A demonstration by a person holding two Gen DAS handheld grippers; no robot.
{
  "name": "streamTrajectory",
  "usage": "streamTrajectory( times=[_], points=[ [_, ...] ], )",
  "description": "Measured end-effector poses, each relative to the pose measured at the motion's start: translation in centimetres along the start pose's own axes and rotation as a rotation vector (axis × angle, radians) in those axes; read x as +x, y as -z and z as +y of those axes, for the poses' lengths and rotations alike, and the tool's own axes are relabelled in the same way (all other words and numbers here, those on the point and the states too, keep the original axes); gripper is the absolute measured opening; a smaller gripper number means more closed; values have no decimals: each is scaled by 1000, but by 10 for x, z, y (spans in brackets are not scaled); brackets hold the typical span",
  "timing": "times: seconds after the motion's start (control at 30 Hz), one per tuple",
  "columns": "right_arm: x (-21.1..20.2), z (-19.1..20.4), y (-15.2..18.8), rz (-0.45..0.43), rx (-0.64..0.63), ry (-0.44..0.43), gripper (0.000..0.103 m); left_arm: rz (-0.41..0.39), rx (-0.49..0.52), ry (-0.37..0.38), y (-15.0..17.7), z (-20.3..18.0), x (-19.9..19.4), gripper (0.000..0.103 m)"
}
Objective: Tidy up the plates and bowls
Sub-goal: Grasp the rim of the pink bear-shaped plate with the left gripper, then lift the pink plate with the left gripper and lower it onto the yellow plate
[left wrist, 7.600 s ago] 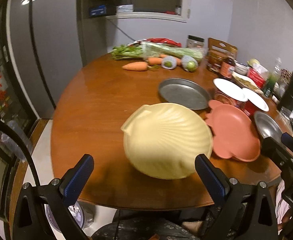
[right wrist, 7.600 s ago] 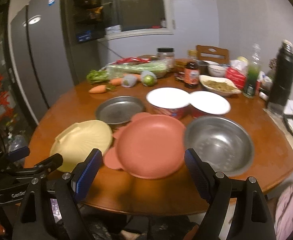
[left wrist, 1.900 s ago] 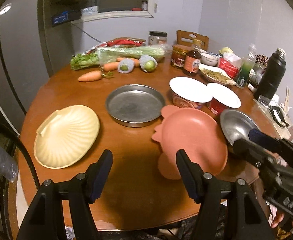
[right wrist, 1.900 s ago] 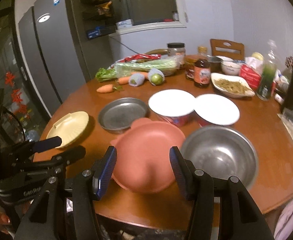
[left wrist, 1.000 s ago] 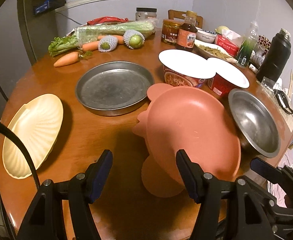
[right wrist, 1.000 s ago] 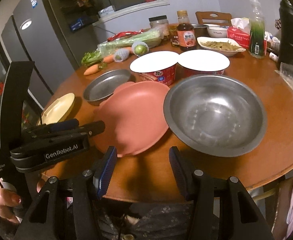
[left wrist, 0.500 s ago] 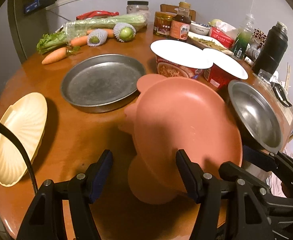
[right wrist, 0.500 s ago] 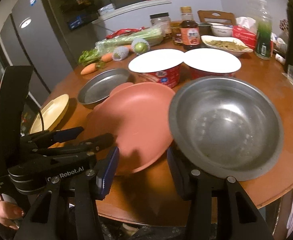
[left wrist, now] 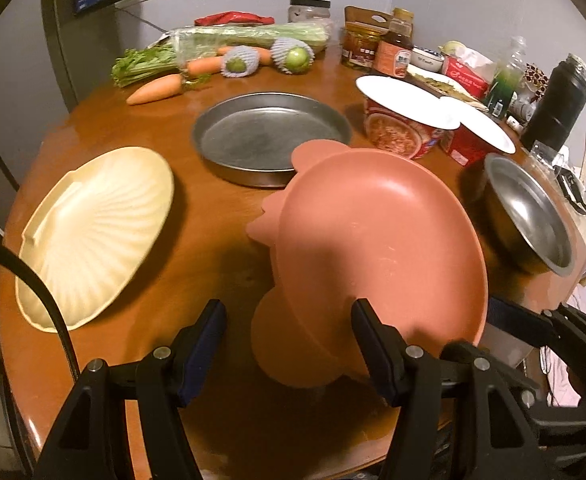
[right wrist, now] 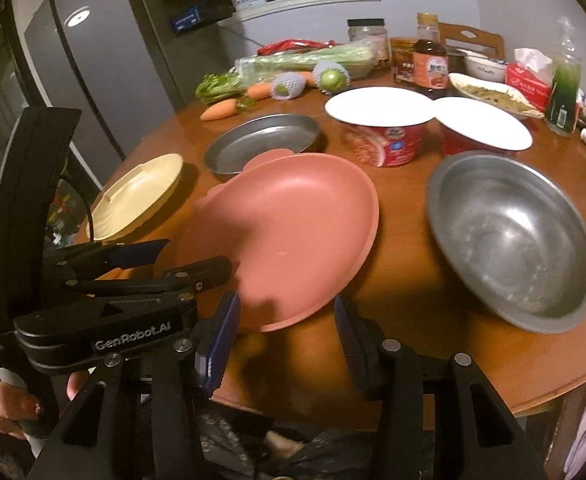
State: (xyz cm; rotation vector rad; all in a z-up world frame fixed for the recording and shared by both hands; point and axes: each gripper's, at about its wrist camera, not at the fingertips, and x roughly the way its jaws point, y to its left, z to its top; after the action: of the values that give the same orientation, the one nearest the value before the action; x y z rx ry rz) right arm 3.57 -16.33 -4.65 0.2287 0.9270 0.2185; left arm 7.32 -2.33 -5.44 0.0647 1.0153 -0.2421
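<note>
A pink plate (left wrist: 373,240) with rounded lobes lies at the near side of the round wooden table (left wrist: 221,256). My left gripper (left wrist: 287,320) is open, one finger on each side of the plate's near lobe, without pressing it. In the right wrist view the same plate (right wrist: 293,224) has its near rim between the open jaws of my right gripper (right wrist: 285,304). The left gripper (right wrist: 197,254) reaches in from the left at the plate's left rim. A cream shell-shaped plate (left wrist: 93,232) lies to the left, a round metal pan (left wrist: 271,136) behind, and a steel bowl (right wrist: 509,236) to the right.
Two noodle cups with white lids (right wrist: 381,128) stand behind the pink plate. Carrots and greens (left wrist: 213,52), jars, bottles and a black flask (left wrist: 557,100) crowd the far and right sides. A hand (right wrist: 5,404) holds the left gripper. The table's edge runs just under both grippers.
Both grippers have moved forward and closer to the pink plate, whose near rim now sits between the right gripper's fingers. The plates and bowls have kept their places.
</note>
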Motion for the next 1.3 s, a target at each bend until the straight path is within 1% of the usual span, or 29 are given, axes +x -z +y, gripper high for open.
streamTrajectory(
  times=[0.1,0.23,0.43,0.6,0.7,0.8,0.93,1.07,1.13,1.2,1.27,1.3],
  points=[
    [0,10,2,14,-11,-29,52,-3,-3,-14,2,6,-2,64],
    [1,23,3,22,-42,-34,52,-6,-14,2,4,14,-3,64],
    [-3,23,4,36,-22,-49,51,-31,-28,16,6,18,-14,64],
    [-5,12,0,22,-2,-1,51,-36,-48,5,12,23,-22,65],
    [-4,5,-11,-1,-9,37,51,-31,-65,0,17,26,-24,65],
    [4,1,-25,-18,-31,54,51,-20,-60,4,20,25,-22,65],
    [22,2,-44,-17,-82,68,51,-9,-56,6,20,21,-18,65],
    [40,-3,-56,-14,-115,94,51,-9,-54,-11,19,16,-14,65],
    [46,-5,-59,-13,-122,87,47,-10,-53,-19,19,14,-13,65],
    [51,-3,-58,-3,-143,81,37,-14,-53,-23,18,11,-12,65],
    [57,-1,-58,7,-165,73,33,-20,-54,-22,17,9,-11,65],
    [58,0,-56,6,-180,72,31,-24,-51,-19,17,7,-11,61]
  ],
)
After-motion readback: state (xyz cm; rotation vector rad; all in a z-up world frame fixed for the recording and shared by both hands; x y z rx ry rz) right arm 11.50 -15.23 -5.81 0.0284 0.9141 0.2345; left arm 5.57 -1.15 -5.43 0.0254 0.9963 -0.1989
